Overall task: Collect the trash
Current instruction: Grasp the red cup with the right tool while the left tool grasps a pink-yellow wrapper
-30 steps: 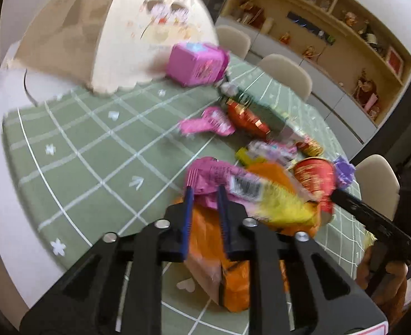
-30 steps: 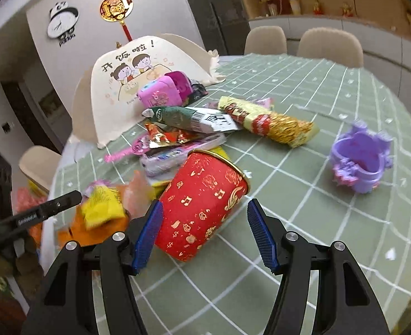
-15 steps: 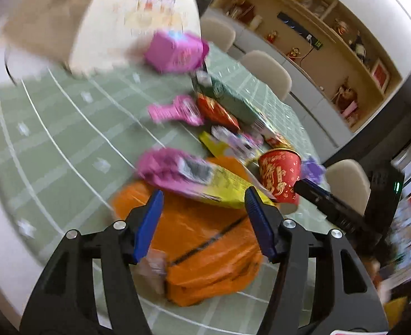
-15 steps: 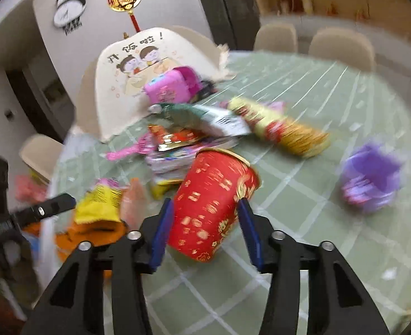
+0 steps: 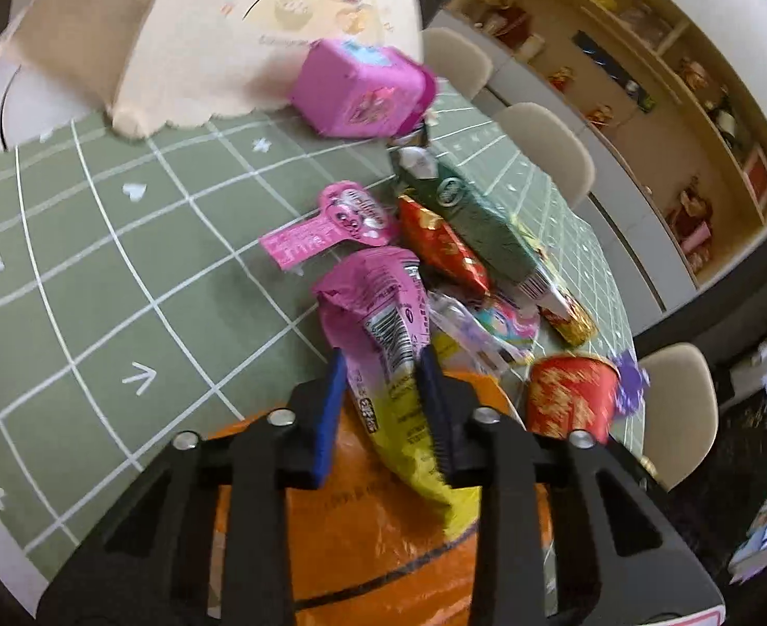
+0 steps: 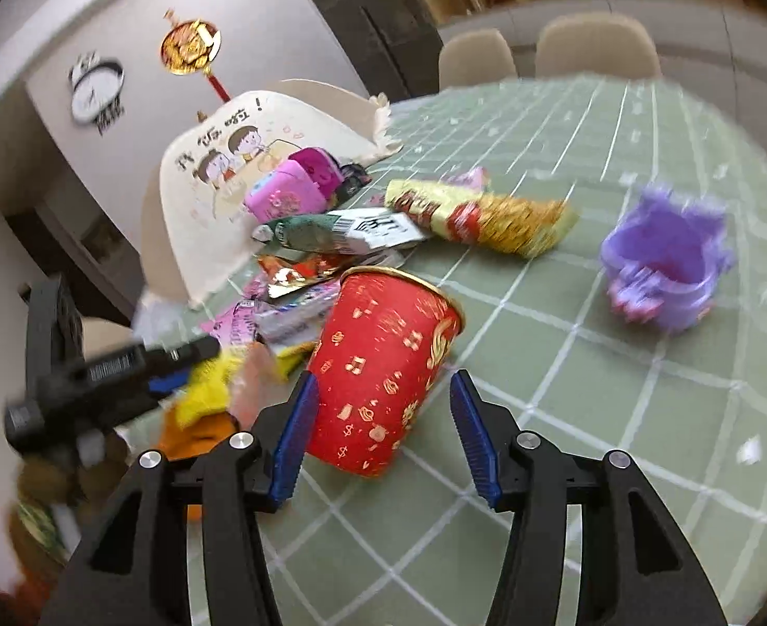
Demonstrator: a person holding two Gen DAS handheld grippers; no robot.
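My left gripper [image 5: 383, 370] is shut on a pink and yellow snack wrapper [image 5: 388, 328], held above an orange bag [image 5: 383, 537]. Beyond it lie a pink lollipop wrapper [image 5: 331, 224], a red foil wrapper [image 5: 440, 245] and a green packet [image 5: 482, 224]. My right gripper [image 6: 383, 407] is open, its jaws either side of a tilted red paper cup [image 6: 383, 370] on the green tablecloth; the cup also shows in the left wrist view [image 5: 571, 401]. The left gripper shows at the left of the right wrist view [image 6: 174, 360].
A cream folding food cover [image 6: 216, 177] stands at the back with a pink box [image 5: 362, 88] before it. A gold and red packet [image 6: 482, 219] and a purple cup [image 6: 665, 266] lie to the right. Chairs [image 6: 597, 47] ring the table.
My left gripper opened over the pink and yellow wrapper, then shut on it again and lifted it. My right gripper closed partly around the red cup, then widened again.
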